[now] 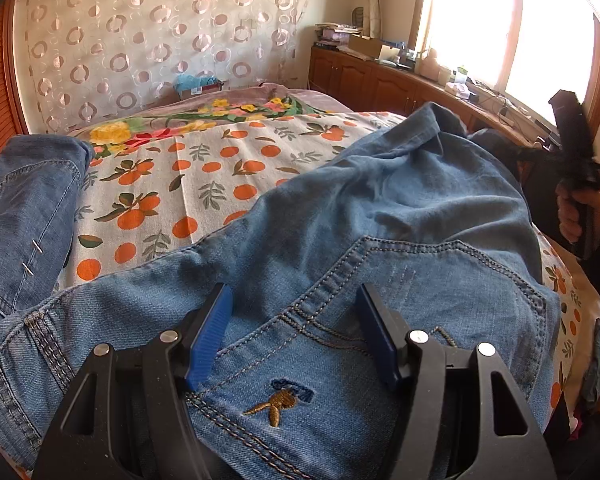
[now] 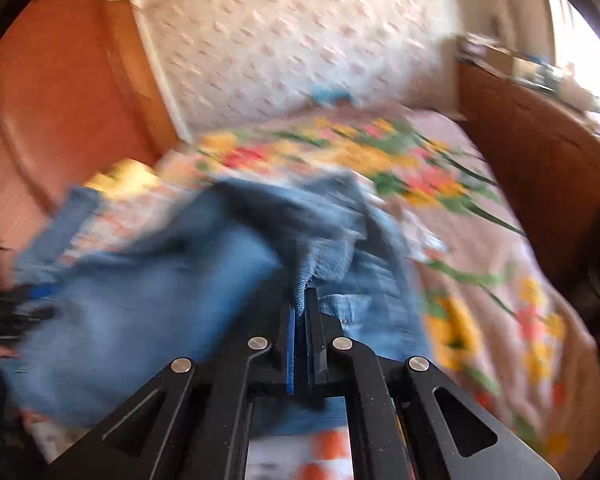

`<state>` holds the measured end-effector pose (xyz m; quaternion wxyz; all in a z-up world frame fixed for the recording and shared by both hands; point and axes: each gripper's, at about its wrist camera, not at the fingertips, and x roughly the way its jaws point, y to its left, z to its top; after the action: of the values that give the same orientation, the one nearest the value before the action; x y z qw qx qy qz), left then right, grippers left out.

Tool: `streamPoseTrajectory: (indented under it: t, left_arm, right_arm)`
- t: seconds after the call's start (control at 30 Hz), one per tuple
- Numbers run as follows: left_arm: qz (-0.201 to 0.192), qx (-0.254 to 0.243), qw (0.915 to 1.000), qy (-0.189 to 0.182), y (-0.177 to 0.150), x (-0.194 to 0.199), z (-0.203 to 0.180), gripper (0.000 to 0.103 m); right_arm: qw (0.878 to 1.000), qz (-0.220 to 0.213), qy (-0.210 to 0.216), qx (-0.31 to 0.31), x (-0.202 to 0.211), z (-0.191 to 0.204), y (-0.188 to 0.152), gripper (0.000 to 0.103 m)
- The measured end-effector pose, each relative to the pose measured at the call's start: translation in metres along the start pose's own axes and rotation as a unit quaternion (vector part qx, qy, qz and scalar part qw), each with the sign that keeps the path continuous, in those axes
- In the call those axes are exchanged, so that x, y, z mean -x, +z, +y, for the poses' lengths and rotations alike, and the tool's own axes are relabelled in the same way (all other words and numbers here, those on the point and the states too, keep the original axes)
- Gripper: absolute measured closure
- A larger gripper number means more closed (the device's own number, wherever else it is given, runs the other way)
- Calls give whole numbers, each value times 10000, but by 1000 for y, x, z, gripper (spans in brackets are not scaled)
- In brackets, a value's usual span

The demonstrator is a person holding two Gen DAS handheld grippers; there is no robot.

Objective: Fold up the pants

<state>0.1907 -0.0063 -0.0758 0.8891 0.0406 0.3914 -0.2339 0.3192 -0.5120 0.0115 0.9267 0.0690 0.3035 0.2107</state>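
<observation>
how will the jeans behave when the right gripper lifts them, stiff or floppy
Probably floppy: the jeans lie in soft wrinkles across the bedsheet. Pinched by the right gripper, the denim bunches and drapes. Thick seams suggest some weight, so free parts likely sag.

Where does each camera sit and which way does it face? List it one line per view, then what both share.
Left wrist: rides the open left hand-held gripper, low over the jeans' back pocket, facing across the bed to the curtain and window; the right hand shows at the right edge.
Right wrist: rides the right hand-held gripper, shut on a jeans fold, facing the curtain wall; blurred.
Shared: jeans, floral bedding, curtain, wooden cabinets.
</observation>
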Motion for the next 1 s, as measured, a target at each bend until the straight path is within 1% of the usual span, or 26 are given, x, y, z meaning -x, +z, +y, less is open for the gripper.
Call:
streamPoseTrajectory:
  t: [0.07, 0.1, 0.2, 0.3, 0.4, 0.5, 0.6, 0.63, 0.7, 0.77, 0.8, 0.83, 0.9, 0.93, 0.97, 1.0]
  left_arm:
    - [0, 3, 10000, -3, 0, 0, 0, 38]
    - [0, 5, 10000, -5, 0, 0, 0, 38]
    - [-5, 3, 10000, -3, 0, 0, 0, 38]
    - [-7, 1, 10000, -2, 0, 0, 0, 38]
    - [-14, 3, 10000, -5, 0, 0, 1, 38]
    - [-16, 4, 10000, -5, 0, 0, 2, 38]
    - [-45, -1, 10000, 6, 0, 1, 1, 38]
    - [-74, 3, 10000, 11, 1, 2, 1, 38]
    - [-197, 10, 9998, 50, 1, 7, 1, 38]
    - [-357, 51, 9994, -4, 1, 14, 2, 38]
    - [-394, 98, 9992, -66, 3, 17, 3, 38]
    - [-415, 121, 9990, -89, 4, 19, 3, 38]
    - [-433, 104, 9990, -57, 7, 22, 2, 38]
    - [-423, 87, 9991, -32, 8, 23, 1, 38]
    - [-422, 60, 9991, -19, 11, 24, 0, 38]
    - [-421, 43, 9991, -5, 11, 26, -1, 38]
  right_arm:
    - [9990, 46, 432, 41, 0, 13, -1, 100]
    - [9986, 168, 496, 72, -5, 19, -3, 100]
    - [9973, 468, 519, 241, -18, 32, -14, 100]
    - [9972, 522, 398, 357, -19, 33, -15, 100]
    - [9982, 425, 153, 403, -16, 25, -1, 100]
    - [9971, 302, -241, 650, -11, 24, 16, 100]
    - [9934, 142, -865, 734, -3, 12, 31, 101]
    - [9925, 35, -1035, 644, 4, 3, 36, 101]
    - [9914, -137, -1247, 377, 21, -18, 43, 101]
    - [9895, -169, -1410, 284, 33, -32, 38, 101]
    - [9882, -82, -1515, 227, 33, -38, 33, 101]
    - [9881, 96, -1527, 157, 28, -44, 26, 101]
    - [9855, 635, -1555, 258, 6, -42, 9, 101]
    - [9837, 779, -1592, 298, -1, -40, 2, 100]
    - [9839, 833, -1556, 287, -5, -40, -2, 100]
    - [9850, 814, -1498, 251, -8, -39, -4, 96]
